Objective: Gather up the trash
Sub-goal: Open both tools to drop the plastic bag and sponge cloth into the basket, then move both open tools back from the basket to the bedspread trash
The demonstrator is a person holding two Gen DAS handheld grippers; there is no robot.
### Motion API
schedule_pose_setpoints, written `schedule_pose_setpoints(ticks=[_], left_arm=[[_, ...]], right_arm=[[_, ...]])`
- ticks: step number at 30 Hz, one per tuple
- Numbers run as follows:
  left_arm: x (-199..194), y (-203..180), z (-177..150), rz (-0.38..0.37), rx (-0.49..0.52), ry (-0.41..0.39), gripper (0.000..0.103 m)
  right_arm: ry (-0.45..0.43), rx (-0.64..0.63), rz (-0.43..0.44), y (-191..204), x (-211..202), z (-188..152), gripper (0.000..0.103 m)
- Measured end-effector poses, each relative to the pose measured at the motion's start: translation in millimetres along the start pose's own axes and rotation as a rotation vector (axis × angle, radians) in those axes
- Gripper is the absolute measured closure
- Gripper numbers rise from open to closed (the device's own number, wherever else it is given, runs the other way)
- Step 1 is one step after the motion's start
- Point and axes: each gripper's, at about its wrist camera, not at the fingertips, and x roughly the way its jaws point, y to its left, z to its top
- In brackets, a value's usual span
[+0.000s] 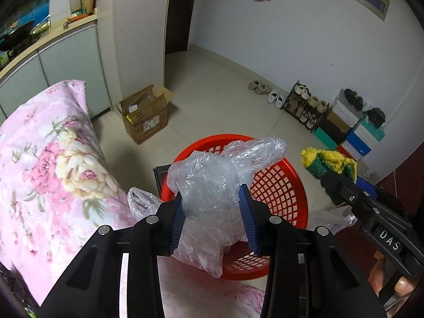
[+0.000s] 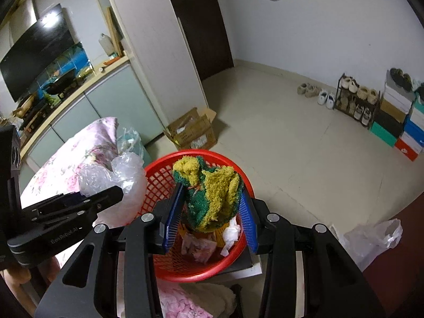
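Note:
My left gripper [image 1: 214, 213] is shut on a crumpled clear plastic bag [image 1: 212, 180] and holds it over the red mesh basket [image 1: 281, 188]. My right gripper [image 2: 210, 213] is shut on a fuzzy yellow and green sock [image 2: 212, 188] above the same red basket [image 2: 159, 185]. The basket holds paper scraps and wrappers [image 2: 209, 241]. The sock [image 1: 328, 163] and right gripper show at the right of the left wrist view. The plastic bag [image 2: 116, 177] and left gripper show at the left of the right wrist view.
A pink floral quilt [image 1: 53, 164] lies to the left. A cardboard box [image 1: 145, 114] stands on the tiled floor beyond the basket. A shoe rack [image 2: 355, 103] and stacked shoe boxes [image 2: 402, 124] line the right wall. Another plastic bag [image 2: 371, 238] lies on the floor at right.

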Motion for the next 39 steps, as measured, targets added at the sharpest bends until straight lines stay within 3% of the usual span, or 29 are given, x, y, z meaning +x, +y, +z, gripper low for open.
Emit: schedule_pose_setpoints(ticks=[6, 10, 12, 27, 35, 39], left_arm=[[11, 1, -1, 0.0, -0.006, 0.019, 0.05], [6, -2, -1, 0.014, 0.003, 0.0, 0.032], [-2, -1, -1, 0.026, 0.01, -0.019, 0.029], [-83, 23, -21, 0.061, -0.004, -0.131, 0.026], [-130, 43, -45, 0.12, -0.019, -0.182, 0.026], [-154, 62, -58, 0.153, -0.045, -0.207, 0.026]], right_arm=[[0.025, 0.039, 0.011, -4, 4, -1, 0.045], [0.013, 0.046, 0.011, -4, -1, 1, 0.045], [0.008, 0.046, 0.015, -4, -4, 2, 0.045], [-0.075, -0.025, 0.061, 19, -41, 4, 0.044], [-0.104, -0.087, 0.108, 43, -57, -2, 0.043], [-0.118, -0.121, 0.13, 57, -65, -9, 0.037]])
